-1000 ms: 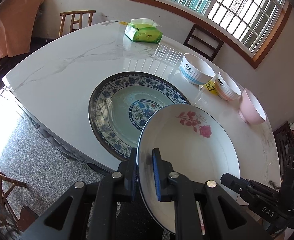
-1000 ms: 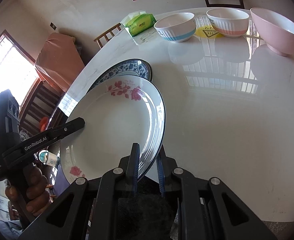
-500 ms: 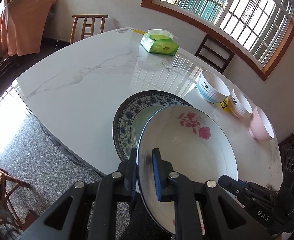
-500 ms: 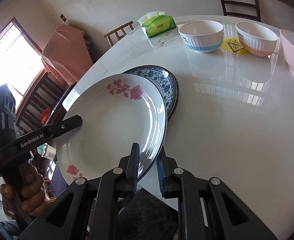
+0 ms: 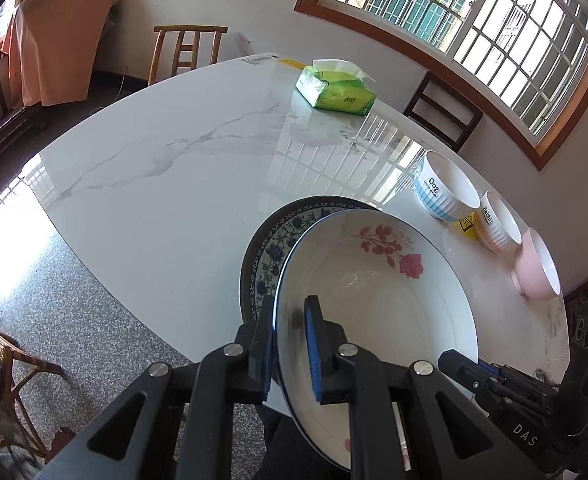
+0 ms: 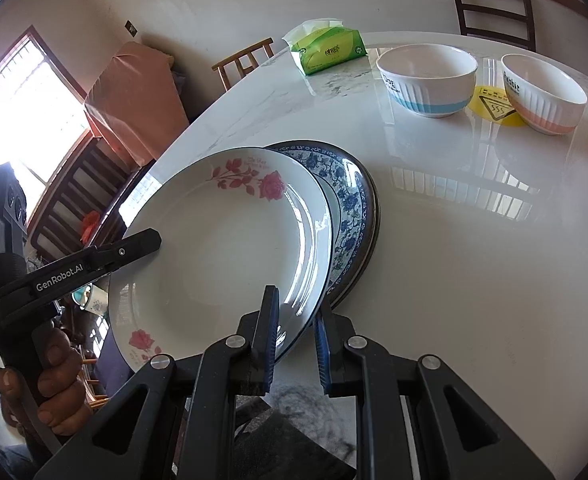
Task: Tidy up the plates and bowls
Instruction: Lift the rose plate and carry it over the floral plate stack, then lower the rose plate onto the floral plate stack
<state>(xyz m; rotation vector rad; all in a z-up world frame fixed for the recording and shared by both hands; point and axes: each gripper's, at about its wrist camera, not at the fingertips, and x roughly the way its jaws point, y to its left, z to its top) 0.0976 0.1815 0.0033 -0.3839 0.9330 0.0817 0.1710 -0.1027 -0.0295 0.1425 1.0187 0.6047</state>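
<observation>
A white plate with red roses [image 5: 378,300] [image 6: 230,240] is held over a blue-patterned plate [image 5: 268,240] [image 6: 352,216] that lies on the marble table near its front edge. My left gripper [image 5: 290,344] is shut on the rose plate's left rim. My right gripper [image 6: 294,336] is shut on its right rim. The rose plate covers most of the blue plate. A blue-striped bowl [image 5: 446,192] [image 6: 428,78], a pink-striped bowl [image 5: 498,230] [image 6: 544,94] and a plain pink bowl [image 5: 536,268] stand in a row at the right.
A green tissue pack [image 5: 336,94] [image 6: 326,50] lies at the far side of the table [image 5: 174,184]. A yellow sticker [image 6: 494,110] sits between the striped bowls. Wooden chairs [image 5: 188,52] stand around the table.
Both grippers have carried the rose plate forward and to the left over the blue plate, which is now mostly covered. Both grips are unchanged.
</observation>
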